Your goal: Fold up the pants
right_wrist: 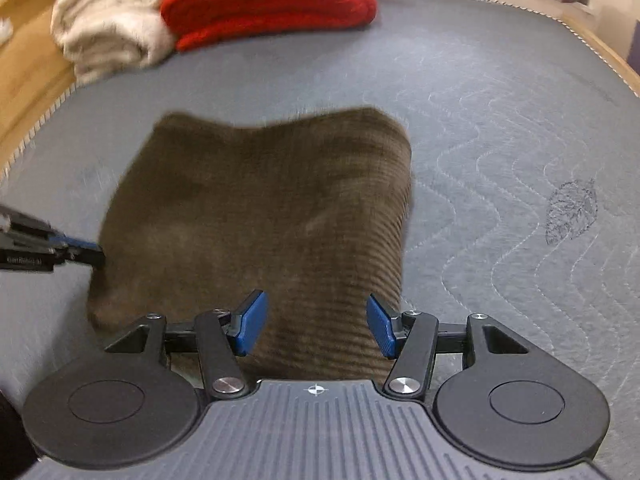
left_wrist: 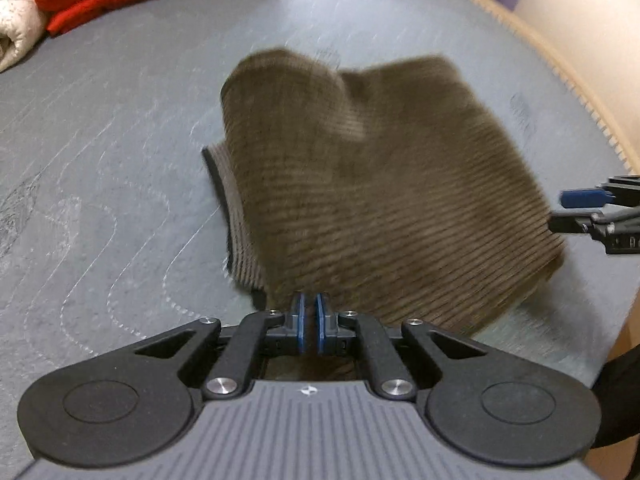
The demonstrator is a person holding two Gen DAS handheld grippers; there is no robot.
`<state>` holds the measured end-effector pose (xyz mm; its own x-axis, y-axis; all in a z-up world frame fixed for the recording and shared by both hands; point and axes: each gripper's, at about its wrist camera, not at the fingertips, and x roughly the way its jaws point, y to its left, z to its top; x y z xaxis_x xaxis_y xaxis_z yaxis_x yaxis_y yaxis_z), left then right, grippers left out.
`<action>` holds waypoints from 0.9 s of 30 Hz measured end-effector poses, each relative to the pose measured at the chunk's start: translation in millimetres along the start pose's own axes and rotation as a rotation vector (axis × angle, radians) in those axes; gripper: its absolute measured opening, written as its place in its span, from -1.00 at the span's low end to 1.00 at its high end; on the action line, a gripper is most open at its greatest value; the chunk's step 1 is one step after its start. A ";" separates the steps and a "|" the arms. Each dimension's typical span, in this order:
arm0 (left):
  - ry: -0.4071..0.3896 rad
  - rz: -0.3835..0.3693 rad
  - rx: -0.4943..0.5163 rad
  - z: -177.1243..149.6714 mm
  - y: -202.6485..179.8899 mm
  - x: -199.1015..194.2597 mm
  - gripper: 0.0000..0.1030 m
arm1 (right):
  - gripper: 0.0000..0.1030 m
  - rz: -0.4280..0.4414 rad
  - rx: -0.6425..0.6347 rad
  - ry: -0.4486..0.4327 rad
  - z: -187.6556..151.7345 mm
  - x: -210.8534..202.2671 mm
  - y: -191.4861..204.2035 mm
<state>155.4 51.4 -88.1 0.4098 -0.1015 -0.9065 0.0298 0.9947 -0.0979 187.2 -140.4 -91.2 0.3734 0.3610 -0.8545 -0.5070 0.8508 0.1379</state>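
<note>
While both wrist views are motion-blurred, the layout reads fine: brown corduroy pants (left_wrist: pixel 384 184) lie folded into a compact bundle on a grey quilted mattress (left_wrist: pixel 100 160), roughly mid-surface, with a lighter ribbed waistband edge showing on the bundle's left side in the left wrist view.

Left gripper (left_wrist: pixel 310 314) points steeply down at the near edge of the pants; its blue pads are clenched together with only a thin slit between them. Whether any fabric is pinched in that slit, cannot tell; the tips sit right at the cloth edge.

Right gripper (right_wrist: pixel 316 322) hovers over the near end of the pants (right_wrist: pixel 256 216), blue pads spread wide, corduroy visible between them but the pads are not pressing on it. So released.

Each gripper shows up in the other's view: right one at the pants' right edge in the left view, left one just beside the pants' left edge in the right view.

Far end of the mattress: folded red blanket (right_wrist: pixel 268 0) next to a cream blanket (right_wrist: pixel 108 28), touching each other, well apart from the pants. Wooden bed frame (right_wrist: pixel 28 76) along the mattress edge.
</note>
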 end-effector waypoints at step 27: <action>-0.316 -0.012 -0.321 67.6 42.2 25.3 -0.58 | 0.10 -0.092 0.003 -0.203 56.0 17.1 23.6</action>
<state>228.7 91.7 -87.4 0.6712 -0.0542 -0.7393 -0.2278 0.9340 -0.2753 225.1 -92.8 -74.5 0.5667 0.3512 -0.7453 -0.4616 0.8846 0.0658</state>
